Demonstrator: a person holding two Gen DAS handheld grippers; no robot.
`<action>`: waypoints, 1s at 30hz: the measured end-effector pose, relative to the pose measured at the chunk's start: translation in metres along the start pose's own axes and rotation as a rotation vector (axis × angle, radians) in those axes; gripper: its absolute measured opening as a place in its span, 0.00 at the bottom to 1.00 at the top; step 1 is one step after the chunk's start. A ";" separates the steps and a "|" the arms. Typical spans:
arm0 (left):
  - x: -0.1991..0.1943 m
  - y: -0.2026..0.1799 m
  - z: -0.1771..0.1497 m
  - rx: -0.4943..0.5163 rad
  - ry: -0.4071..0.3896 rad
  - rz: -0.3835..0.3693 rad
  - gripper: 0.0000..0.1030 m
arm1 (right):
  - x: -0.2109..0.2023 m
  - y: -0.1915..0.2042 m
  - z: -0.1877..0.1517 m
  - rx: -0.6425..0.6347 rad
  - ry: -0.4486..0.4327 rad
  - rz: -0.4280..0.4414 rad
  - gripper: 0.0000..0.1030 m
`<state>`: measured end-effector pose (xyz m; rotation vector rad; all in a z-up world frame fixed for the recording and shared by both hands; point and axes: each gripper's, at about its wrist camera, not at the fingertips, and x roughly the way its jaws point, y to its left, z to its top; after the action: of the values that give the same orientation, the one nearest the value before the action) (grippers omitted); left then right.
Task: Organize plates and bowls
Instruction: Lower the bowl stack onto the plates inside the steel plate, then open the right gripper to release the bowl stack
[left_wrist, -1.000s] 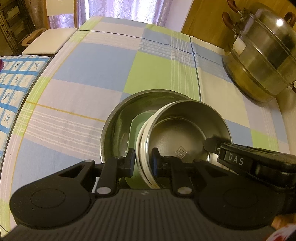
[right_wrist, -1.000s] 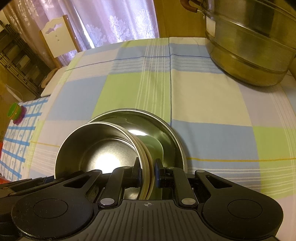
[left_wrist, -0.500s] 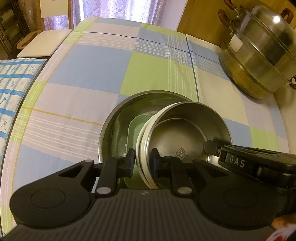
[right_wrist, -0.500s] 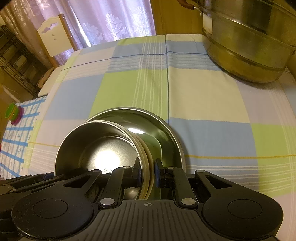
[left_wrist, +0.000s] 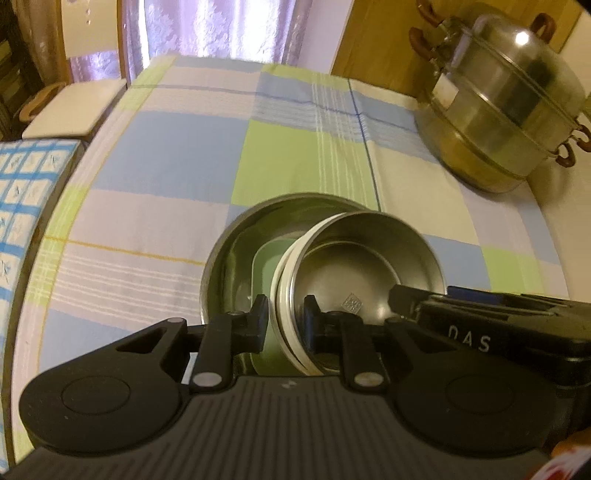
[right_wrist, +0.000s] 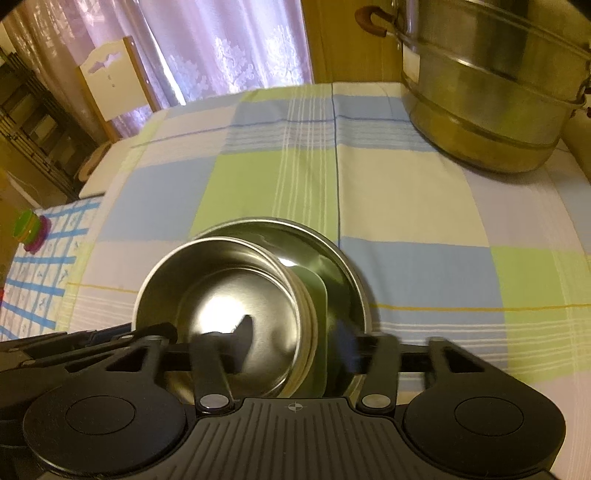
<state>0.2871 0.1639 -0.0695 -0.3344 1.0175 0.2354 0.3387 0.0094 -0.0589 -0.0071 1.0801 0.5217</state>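
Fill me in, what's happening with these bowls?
A person with two handheld grippers is nesting dishes. The left gripper is clamped on the rim of the small steel bowl, which sits on a pale green plate inside the large steel bowl. The right gripper has just been opening; its jaws straddle that rim without pressing.

Far off, lilac lace curtains (right_wrist: 229, 48) glow with daylight beside a wooden wall (left_wrist: 376, 40); a white chair (right_wrist: 110, 81) stands left.
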 end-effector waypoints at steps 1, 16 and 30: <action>-0.004 0.000 0.000 0.007 -0.008 -0.001 0.16 | -0.004 0.001 -0.001 0.003 -0.009 0.003 0.56; -0.075 -0.003 -0.033 0.100 -0.150 0.016 0.16 | -0.072 0.004 -0.040 0.020 -0.155 0.082 0.65; -0.140 -0.029 -0.094 0.067 -0.192 0.043 0.16 | -0.134 -0.027 -0.099 -0.048 -0.210 0.133 0.65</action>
<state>0.1516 0.0959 0.0106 -0.2247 0.8421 0.2666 0.2176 -0.0935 -0.0003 0.0766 0.8660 0.6532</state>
